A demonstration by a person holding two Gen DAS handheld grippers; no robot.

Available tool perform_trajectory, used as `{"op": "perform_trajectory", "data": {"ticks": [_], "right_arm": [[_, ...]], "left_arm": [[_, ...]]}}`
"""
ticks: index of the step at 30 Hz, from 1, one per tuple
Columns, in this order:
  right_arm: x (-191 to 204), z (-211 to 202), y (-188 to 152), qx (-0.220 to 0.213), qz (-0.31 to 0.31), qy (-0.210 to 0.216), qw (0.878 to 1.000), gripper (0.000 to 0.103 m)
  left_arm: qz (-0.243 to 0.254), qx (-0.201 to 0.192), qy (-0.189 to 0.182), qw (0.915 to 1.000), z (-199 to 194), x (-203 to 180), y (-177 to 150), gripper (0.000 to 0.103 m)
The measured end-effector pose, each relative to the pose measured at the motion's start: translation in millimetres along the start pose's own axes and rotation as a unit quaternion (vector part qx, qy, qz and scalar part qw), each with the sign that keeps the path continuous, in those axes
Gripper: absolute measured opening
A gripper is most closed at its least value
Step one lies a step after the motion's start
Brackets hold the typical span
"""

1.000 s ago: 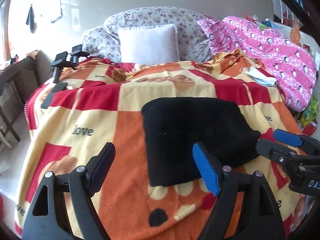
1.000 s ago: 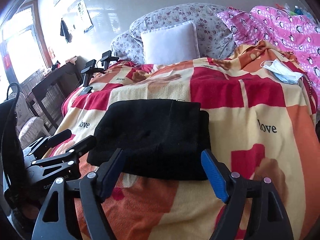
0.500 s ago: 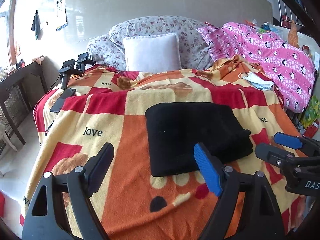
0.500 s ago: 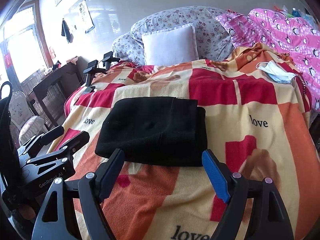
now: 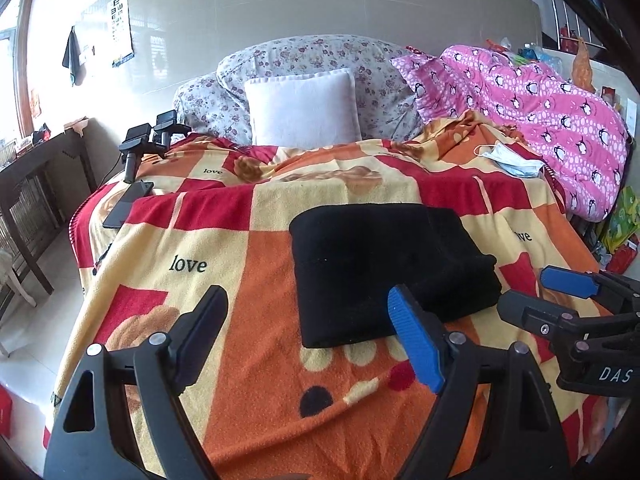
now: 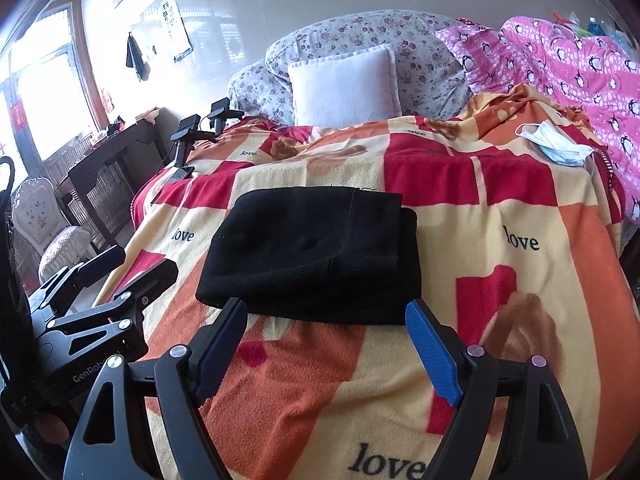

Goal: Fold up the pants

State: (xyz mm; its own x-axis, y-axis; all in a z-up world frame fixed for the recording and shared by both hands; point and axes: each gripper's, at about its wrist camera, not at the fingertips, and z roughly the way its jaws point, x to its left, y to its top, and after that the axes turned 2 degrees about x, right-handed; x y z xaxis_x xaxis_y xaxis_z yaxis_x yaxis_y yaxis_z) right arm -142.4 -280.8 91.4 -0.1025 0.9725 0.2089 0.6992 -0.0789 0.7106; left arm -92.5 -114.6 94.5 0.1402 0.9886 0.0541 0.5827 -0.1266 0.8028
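Note:
The black pants (image 5: 384, 268) lie folded in a thick rectangle on the orange, red and yellow blanket (image 5: 248, 360); they also show in the right wrist view (image 6: 316, 260). My left gripper (image 5: 308, 332) is open and empty, held above the blanket just in front of the pants' near left edge. My right gripper (image 6: 328, 344) is open and empty, just in front of the pants' near edge. Each gripper shows at the side of the other's view, the right one (image 5: 560, 296) and the left one (image 6: 120, 272).
A white pillow (image 5: 300, 108) leans on floral bedding at the back. A pink penguin quilt (image 5: 540, 112) lies at the right, a face mask (image 5: 508, 160) beside it. A black camera stand (image 5: 140, 148) and phone (image 5: 128, 204) sit at the blanket's left edge. A dark wooden table (image 6: 100, 176) stands left.
Both grippers have drawn back and risen away from the folded pants, so more of the blanket shows in front. The pants have not moved.

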Motion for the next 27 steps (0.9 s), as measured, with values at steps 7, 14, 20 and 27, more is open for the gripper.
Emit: {"op": "perform_trajectory", "data": {"ticks": [7,14,20,27], "right_arm": [[-4,3,1,0.000,0.004,0.000,1.000,0.083],[-3,8,1,0.006,0.000,0.003,1.000,0.083],[-3,12,0,0.012,0.000,0.004,1.000,0.083],[-6,19,-1,0.020,0.001,0.005,1.000,0.083]], "left_arm": [[-0.001,-0.001,0.002,1.0000,1,1,0,0.083],[0.002,0.002,0.002,1.0000,6,1,0,0.083],[0.000,0.007,0.000,1.0000,10,1,-2,0.083],[0.005,0.012,-0.002,0.9999,15,-3,-3,0.083]]}}
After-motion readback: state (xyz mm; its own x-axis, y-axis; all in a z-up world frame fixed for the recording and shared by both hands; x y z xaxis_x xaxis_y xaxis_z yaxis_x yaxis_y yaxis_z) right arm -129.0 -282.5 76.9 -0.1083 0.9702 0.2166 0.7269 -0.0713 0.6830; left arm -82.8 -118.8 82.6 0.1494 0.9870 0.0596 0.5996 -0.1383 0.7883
